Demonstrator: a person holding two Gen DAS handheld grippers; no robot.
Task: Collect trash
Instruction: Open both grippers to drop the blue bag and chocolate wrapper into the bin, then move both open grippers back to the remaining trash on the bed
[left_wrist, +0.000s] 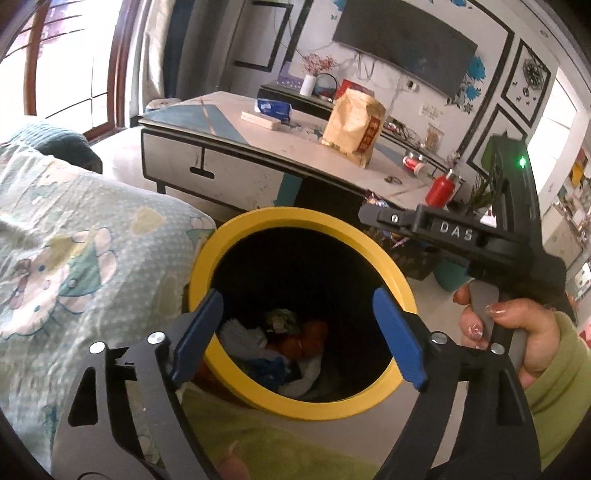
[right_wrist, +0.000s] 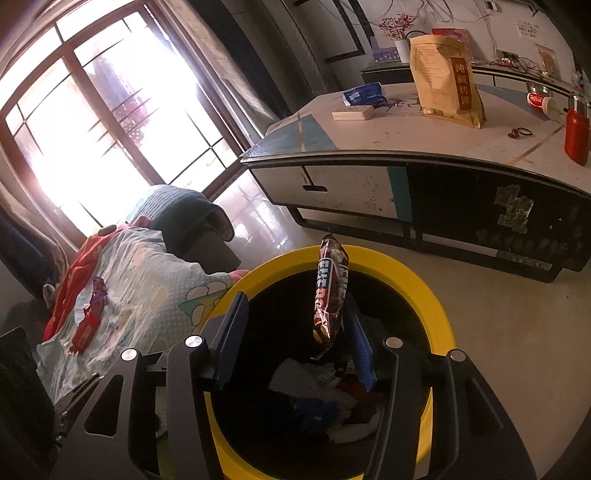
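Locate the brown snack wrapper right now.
In the right wrist view, the shiny brown plastic snack wrapper hangs upright over the open yellow-rimmed round trash bin, against the right tongs' right-hand blue finger; grip unclear.

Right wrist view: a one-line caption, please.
Open right gripper over the yellow-rimmed bin, snack wrapper against one finger.

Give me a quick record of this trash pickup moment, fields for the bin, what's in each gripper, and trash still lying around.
bin: yellow-rimmed bin, black inside, already holding mixed trash
left gripper: open, empty, over the bin mouth
right gripper: open above the bin
snack wrapper: upright between the right gripper's fingers, against the right-hand one; whether stuck or falling cannot be told
trash left: red packet and purple wrapper on the patterned blanket
nearby: low table with a tan paper bag
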